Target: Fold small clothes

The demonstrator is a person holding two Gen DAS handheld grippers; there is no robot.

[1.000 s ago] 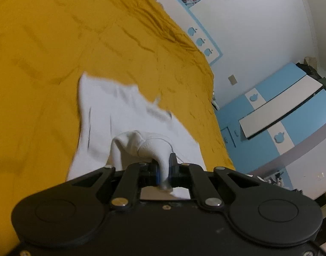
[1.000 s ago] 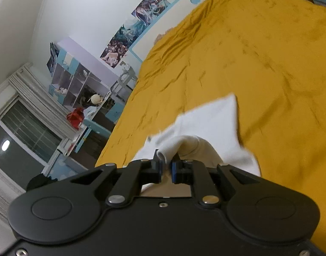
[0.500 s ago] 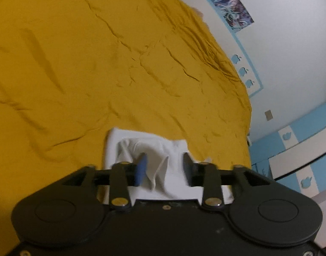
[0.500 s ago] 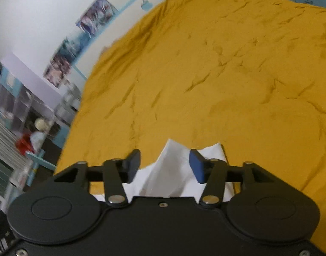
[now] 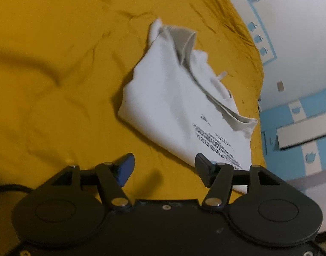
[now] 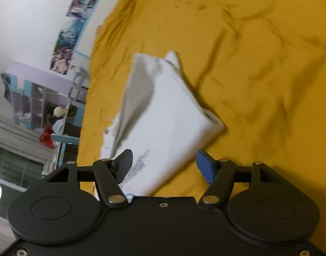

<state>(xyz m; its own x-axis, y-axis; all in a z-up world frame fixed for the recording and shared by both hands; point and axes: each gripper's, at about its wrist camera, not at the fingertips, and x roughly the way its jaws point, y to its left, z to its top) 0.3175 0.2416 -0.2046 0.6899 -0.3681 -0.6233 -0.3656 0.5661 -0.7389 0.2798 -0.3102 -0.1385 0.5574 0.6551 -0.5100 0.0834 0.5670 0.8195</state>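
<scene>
A small white garment (image 5: 175,106) with black printed text lies folded over on the yellow bedspread (image 5: 56,64). Its far edges are loose and rumpled. My left gripper (image 5: 164,167) is open and empty, hovering just in front of the garment's near edge. In the right wrist view the same garment (image 6: 163,123) lies on the bedspread (image 6: 259,64). My right gripper (image 6: 164,164) is open and empty, its jaws wide apart above the garment's near end.
The bed's far edge meets a white wall with posters (image 6: 71,34) and blue apple stickers (image 5: 259,38). Blue and white cabinets (image 5: 301,128) stand past the bed on one side. Shelves and a window (image 6: 30,128) stand on the other.
Both grippers were shut on pinched folds of the white garment a second ago. They opened, let it drop folded onto the bed, and pulled back a little.
</scene>
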